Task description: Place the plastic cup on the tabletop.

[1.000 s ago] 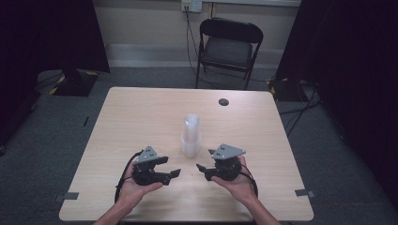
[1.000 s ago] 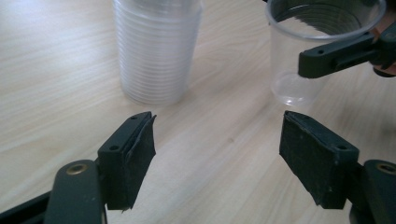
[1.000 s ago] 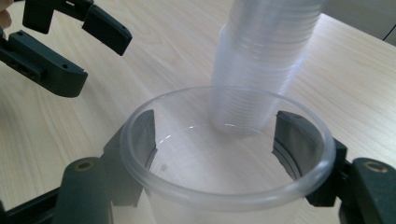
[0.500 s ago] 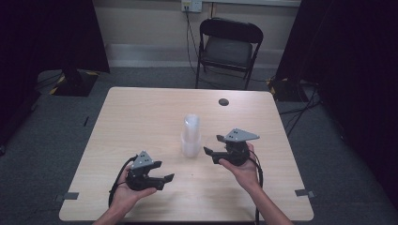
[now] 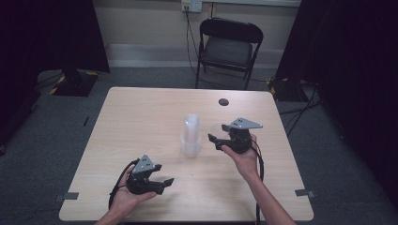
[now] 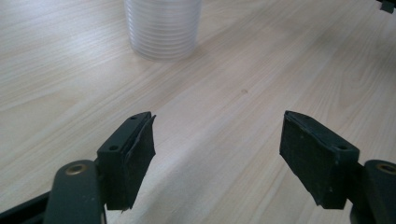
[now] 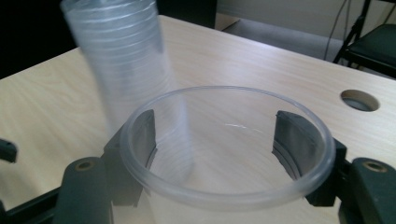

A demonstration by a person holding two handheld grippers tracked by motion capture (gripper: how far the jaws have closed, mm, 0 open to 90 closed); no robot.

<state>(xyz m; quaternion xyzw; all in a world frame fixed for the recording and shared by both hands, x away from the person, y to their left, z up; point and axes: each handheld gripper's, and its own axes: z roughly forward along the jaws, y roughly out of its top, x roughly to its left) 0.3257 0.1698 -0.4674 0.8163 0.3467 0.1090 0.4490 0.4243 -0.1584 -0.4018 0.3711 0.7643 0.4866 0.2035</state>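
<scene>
Standing near the middle of the tabletop (image 5: 141, 117) is a stack of clear cups (image 5: 191, 133). The right gripper (image 5: 217, 139) is just beside the stack; its jaws are wide apart, on both sides of a single clear cup (image 7: 224, 154), and I cannot tell if they press it. The left gripper (image 5: 164, 183), near the front edge, is wide open and holds nothing.

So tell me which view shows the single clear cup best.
The right gripper view: the clear cup sits between the right gripper's jaws, rim facing the camera. From the high view it is too small to tell.
</scene>
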